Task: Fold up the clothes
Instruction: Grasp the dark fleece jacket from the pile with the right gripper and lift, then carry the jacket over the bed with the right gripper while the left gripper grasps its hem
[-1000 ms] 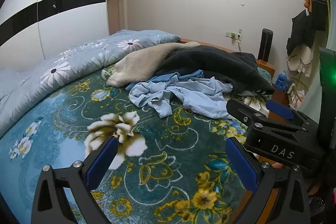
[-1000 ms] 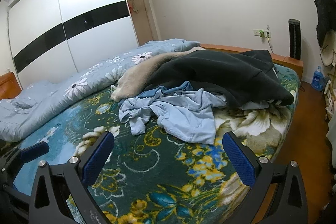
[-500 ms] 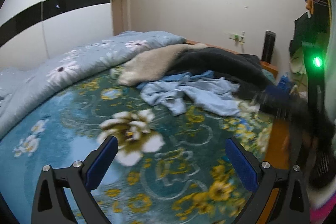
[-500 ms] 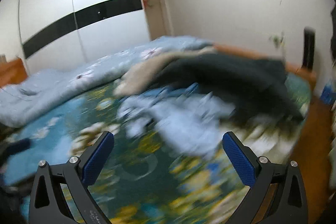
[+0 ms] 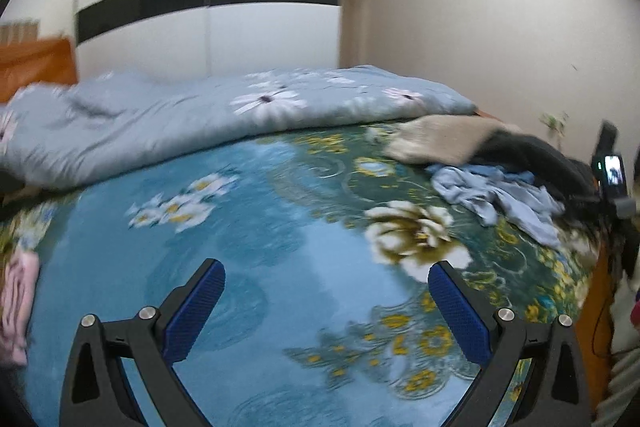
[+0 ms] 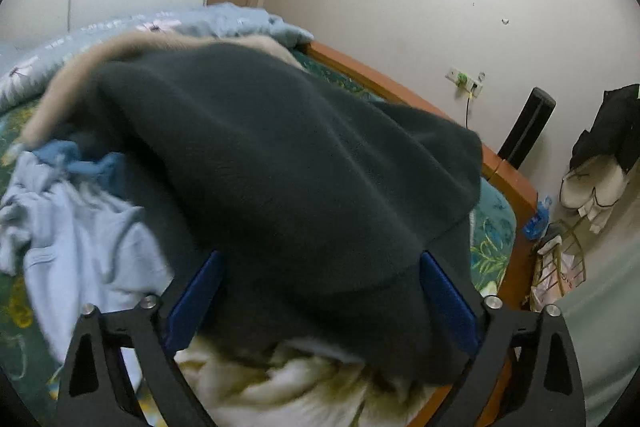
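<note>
- The right gripper (image 6: 320, 291) has its jaws spread but closing; the lower edge of a dark grey fleece garment (image 6: 280, 155) lies between the two blue pads (image 6: 196, 299), and the pads do not yet press on it.
- The left gripper (image 5: 326, 307) has its jaws spread wide with nothing between them, only the bedspread (image 5: 260, 267) below.
- The right gripper tilts downward and sits low and close over the clothes pile, so the fleece fills most of its view.
- The left gripper also tilts downward, hanging above a bare stretch of the teal, flower-patterned bedspread, well apart from the pile.
- In the left wrist view, the pile lies at the far right of the bed: a beige garment (image 5: 440, 143), the dark fleece (image 5: 532, 159) partly over it, and a crumpled light blue shirt (image 5: 500, 195) in front.
- In the right wrist view, the light blue shirt (image 6: 80, 239) lies to the left of the fleece, touching it, and the beige garment (image 6: 72, 75) shows behind.
- A pale cream fabric (image 6: 280, 379) shows under the fleece at the bottom edge.
- A folded pale blue duvet (image 5: 200, 119) with daisies runs along the far side of the bed.
- A pink cloth (image 5: 16, 307) lies at the left edge of the bed.
- The view from the left wrist is blurred.
</note>
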`<action>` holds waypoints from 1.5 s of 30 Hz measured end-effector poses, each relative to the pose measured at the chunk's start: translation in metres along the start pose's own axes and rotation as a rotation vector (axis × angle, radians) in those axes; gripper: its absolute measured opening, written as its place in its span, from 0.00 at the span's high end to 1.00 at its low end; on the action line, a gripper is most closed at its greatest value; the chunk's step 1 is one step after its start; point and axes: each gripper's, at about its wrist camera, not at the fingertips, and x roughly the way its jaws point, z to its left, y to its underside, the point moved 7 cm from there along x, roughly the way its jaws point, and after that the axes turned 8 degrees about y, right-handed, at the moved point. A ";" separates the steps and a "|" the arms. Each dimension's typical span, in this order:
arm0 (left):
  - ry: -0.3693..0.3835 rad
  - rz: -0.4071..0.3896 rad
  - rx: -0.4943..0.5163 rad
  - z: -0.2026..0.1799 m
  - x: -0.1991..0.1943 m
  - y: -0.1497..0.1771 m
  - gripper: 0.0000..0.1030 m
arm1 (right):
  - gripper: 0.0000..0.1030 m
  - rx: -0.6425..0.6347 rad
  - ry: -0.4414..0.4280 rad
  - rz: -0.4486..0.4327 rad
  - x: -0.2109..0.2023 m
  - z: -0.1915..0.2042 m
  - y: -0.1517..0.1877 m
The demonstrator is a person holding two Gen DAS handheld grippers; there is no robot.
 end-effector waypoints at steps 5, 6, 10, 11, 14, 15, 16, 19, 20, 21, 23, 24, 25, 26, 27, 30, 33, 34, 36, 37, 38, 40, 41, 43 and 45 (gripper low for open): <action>-0.019 -0.010 -0.083 0.027 -0.012 0.007 0.00 | 0.77 0.268 -0.084 0.054 -0.004 -0.027 -0.023; -0.024 -0.009 -0.086 0.030 -0.013 0.009 0.00 | 0.80 0.305 -0.091 0.027 -0.014 -0.032 -0.032; -0.022 -0.015 -0.108 0.041 -0.015 0.011 0.00 | 0.82 0.336 -0.120 -0.111 -0.065 -0.038 -0.071; -0.016 -0.018 -0.120 0.044 -0.015 0.012 0.00 | 0.82 0.339 -0.130 -0.143 -0.079 -0.039 -0.082; -0.003 -0.026 -0.143 0.051 -0.018 0.013 0.00 | 0.83 0.350 -0.189 -0.214 -0.120 -0.032 -0.110; 0.001 -0.030 -0.148 0.053 -0.019 0.014 0.00 | 0.83 0.341 -0.205 -0.239 -0.134 -0.027 -0.119; 0.005 -0.034 -0.151 0.055 -0.021 0.014 0.00 | 0.83 0.325 -0.219 -0.267 -0.148 -0.019 -0.128; 0.013 -0.055 -0.167 0.065 -0.027 0.013 0.00 | 0.83 0.271 -0.261 -0.328 -0.191 0.008 -0.151; 0.015 -0.062 -0.176 0.069 -0.030 0.013 0.00 | 0.83 0.255 -0.279 -0.339 -0.205 0.018 -0.155; 0.018 -0.071 -0.185 0.074 -0.033 0.013 0.00 | 0.83 0.243 -0.300 -0.347 -0.217 0.026 -0.157; 0.025 -0.090 -0.205 0.084 -0.039 0.014 0.00 | 0.83 0.207 -0.338 -0.372 -0.239 0.047 -0.161; 0.026 -0.095 -0.213 0.089 -0.042 0.015 0.00 | 0.83 0.190 -0.356 -0.384 -0.250 0.057 -0.163; 0.028 -0.102 -0.225 0.095 -0.045 0.016 0.00 | 0.84 0.176 -0.374 -0.394 -0.260 0.065 -0.164; 0.031 -0.110 -0.238 0.101 -0.048 0.018 0.00 | 0.84 0.164 -0.395 -0.402 -0.270 0.074 -0.164; 0.033 -0.117 -0.251 0.107 -0.051 0.019 0.00 | 0.84 0.152 -0.416 -0.408 -0.279 0.084 -0.164; 0.037 -0.139 -0.286 0.123 -0.060 0.023 0.00 | 0.84 0.093 -0.464 -0.436 -0.312 0.114 -0.165; 0.046 -0.161 -0.327 0.140 -0.070 0.029 0.00 | 0.84 0.033 -0.514 -0.460 -0.342 0.144 -0.162; 0.046 -0.168 -0.338 0.146 -0.074 0.032 0.00 | 0.84 0.012 -0.531 -0.471 -0.353 0.155 -0.161; 0.042 -0.181 -0.356 0.156 -0.083 0.037 0.00 | 0.84 -0.025 -0.581 -0.487 -0.376 0.179 -0.159; 0.039 -0.189 -0.362 0.160 -0.087 0.038 0.00 | 0.84 -0.040 -0.615 -0.489 -0.385 0.191 -0.157; 0.036 -0.198 -0.368 0.164 -0.092 0.040 0.00 | 0.84 -0.058 -0.647 -0.494 -0.396 0.202 -0.155; 0.026 -0.219 -0.381 0.175 -0.105 0.044 0.00 | 0.84 -0.100 -0.711 -0.511 -0.423 0.224 -0.149; 0.020 -0.232 -0.389 0.180 -0.111 0.045 0.00 | 0.84 -0.120 -0.753 -0.517 -0.439 0.236 -0.145; 0.007 -0.260 -0.409 0.191 -0.126 0.047 0.00 | 0.84 -0.150 -0.843 -0.525 -0.468 0.258 -0.139; -0.008 -0.289 -0.428 0.203 -0.143 0.050 0.00 | 0.84 -0.161 -0.955 -0.529 -0.498 0.277 -0.133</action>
